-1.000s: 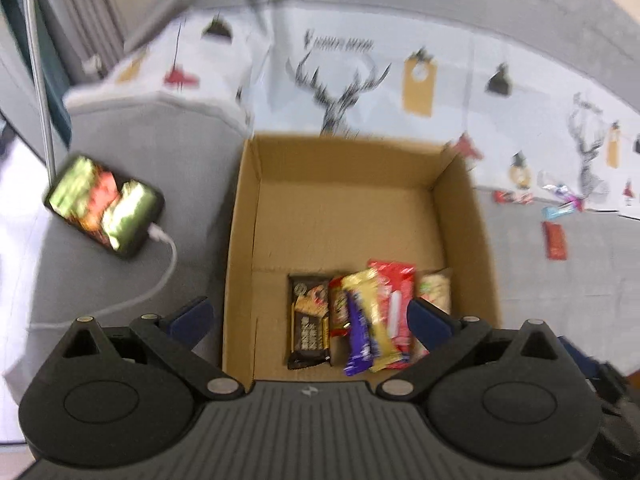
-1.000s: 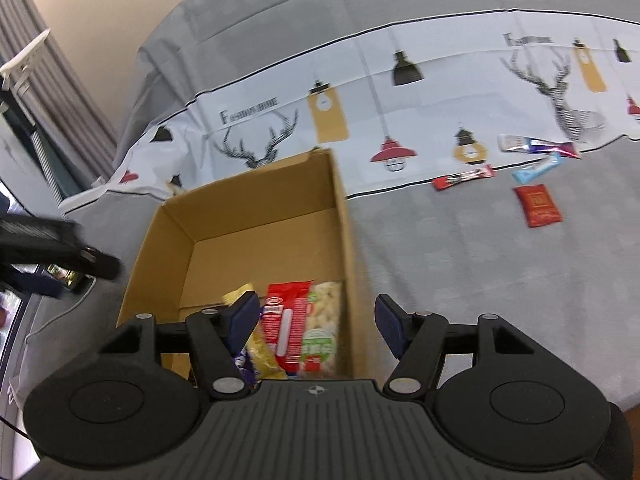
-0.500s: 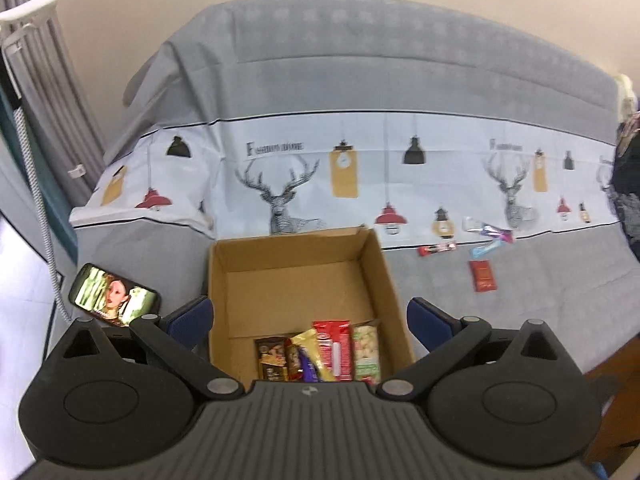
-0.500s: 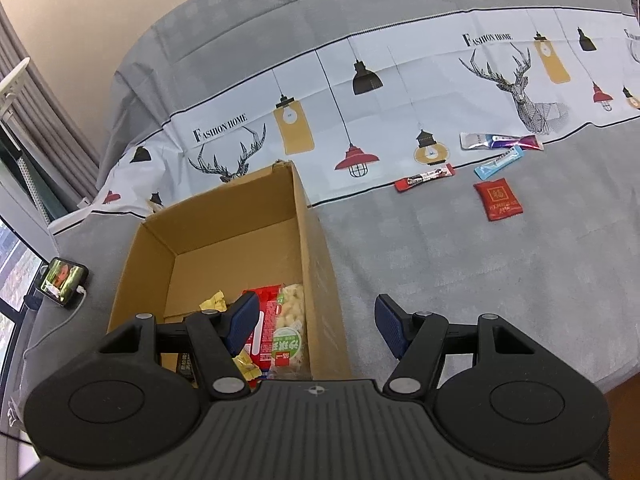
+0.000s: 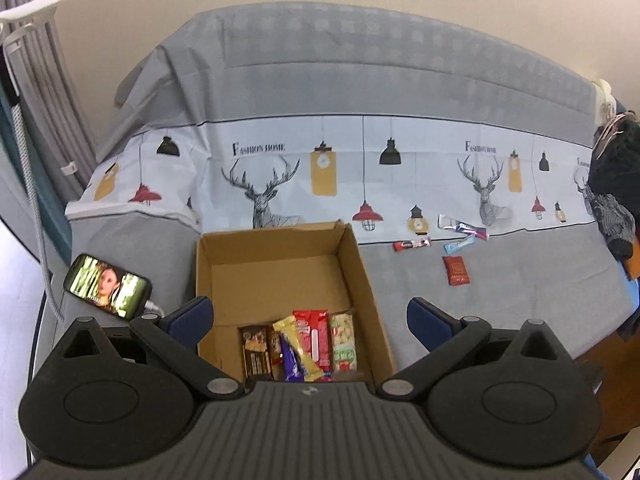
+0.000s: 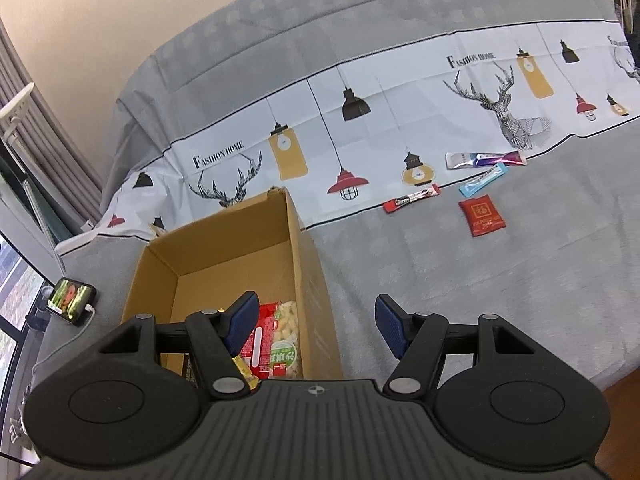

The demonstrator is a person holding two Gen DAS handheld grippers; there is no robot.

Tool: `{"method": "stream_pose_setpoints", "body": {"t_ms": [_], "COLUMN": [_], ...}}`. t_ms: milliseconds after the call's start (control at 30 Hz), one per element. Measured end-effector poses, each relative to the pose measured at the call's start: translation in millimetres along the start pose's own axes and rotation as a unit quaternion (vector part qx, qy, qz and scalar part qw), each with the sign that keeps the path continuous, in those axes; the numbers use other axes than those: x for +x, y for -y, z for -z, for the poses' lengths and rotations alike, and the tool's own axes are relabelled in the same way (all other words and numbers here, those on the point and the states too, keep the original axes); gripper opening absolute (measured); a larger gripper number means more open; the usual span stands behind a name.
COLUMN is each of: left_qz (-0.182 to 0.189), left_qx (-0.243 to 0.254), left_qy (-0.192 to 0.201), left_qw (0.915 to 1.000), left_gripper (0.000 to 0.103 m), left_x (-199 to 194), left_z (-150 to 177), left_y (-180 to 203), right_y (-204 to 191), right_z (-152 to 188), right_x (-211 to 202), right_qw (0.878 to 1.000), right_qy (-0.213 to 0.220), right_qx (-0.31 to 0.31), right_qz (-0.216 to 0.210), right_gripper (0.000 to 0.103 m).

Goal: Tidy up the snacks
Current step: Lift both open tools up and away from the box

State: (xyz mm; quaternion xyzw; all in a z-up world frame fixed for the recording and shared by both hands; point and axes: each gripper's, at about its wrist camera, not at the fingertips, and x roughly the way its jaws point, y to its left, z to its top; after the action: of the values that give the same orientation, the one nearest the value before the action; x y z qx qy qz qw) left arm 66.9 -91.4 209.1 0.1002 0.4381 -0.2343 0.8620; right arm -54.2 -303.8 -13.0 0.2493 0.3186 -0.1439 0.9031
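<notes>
Since a second ago both of my claws have pulled up and back from the cardboard box (image 5: 280,280), so the whole couch cover now shows where the box had filled the view. My left gripper (image 5: 308,316) hangs above the box's near end with its jaws spread wide and nothing between them. My right gripper (image 6: 316,320) is also released and empty, its jaws standing apart over the box's right wall (image 6: 312,280). Inside the box, against its near wall, lie the packed snacks side by side: a brown chocolate bar (image 5: 255,350), a yellow bar (image 5: 298,346) crossing a purple bar (image 5: 291,366), a red packet (image 5: 314,338) and a green-and-white peanut packet (image 5: 344,340). To the right of the box, well apart from it on the cover, four snacks are left: a red stick (image 6: 412,199), a light blue stick (image 6: 483,179), a white-and-purple sachet (image 6: 484,159) and a red square pouch (image 6: 481,216). To the left of the box a phone (image 5: 108,285) lies with its screen lit.
</notes>
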Motion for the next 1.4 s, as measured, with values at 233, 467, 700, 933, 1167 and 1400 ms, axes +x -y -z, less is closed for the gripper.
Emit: {"method": "stream_pose_setpoints", "body": {"t_ms": [233,467,700,933,1167,1400], "left_qz": [0.005,0.018,0.018,0.030,0.038,0.043], "left_qx": [0.006,0.024,0.034,0.036,0.063,0.052], "left_qy": [0.028,0.042,0.026,0.029,0.037,0.022], "left_qw": [0.9996,0.9986,0.9989,0.9985,0.9966,0.9975], "left_gripper": [0.103,0.103,0.103,0.103,0.103,0.103], "left_x": [-32.2,-56.0,-59.0,-71.7,-75.6,-71.5], "left_z": [6.7,20.1,29.0,29.6,35.9,27.8], "left_y": [10.4,24.2,35.5,49.5,72.5,84.5], "right_y": [1.0,4.7,14.3,27.0,44.0,58.9], "right_z": [2.3,5.8,9.4,10.5,12.3,11.5], "right_x": [-16.5,-34.6,-49.4,-58.6,-65.8,-71.0], "right_qw": [1.000,1.000,0.999,0.998,0.998,0.997], "right_qy": [0.013,0.029,0.044,0.053,0.059,0.066], "right_qx": [-0.003,-0.001,0.008,0.016,0.030,0.043], "right_qz": [-0.002,-0.003,-0.004,-0.002,0.007,0.009], "right_gripper": [0.067,0.068,0.070,0.071,0.071,0.072]}}
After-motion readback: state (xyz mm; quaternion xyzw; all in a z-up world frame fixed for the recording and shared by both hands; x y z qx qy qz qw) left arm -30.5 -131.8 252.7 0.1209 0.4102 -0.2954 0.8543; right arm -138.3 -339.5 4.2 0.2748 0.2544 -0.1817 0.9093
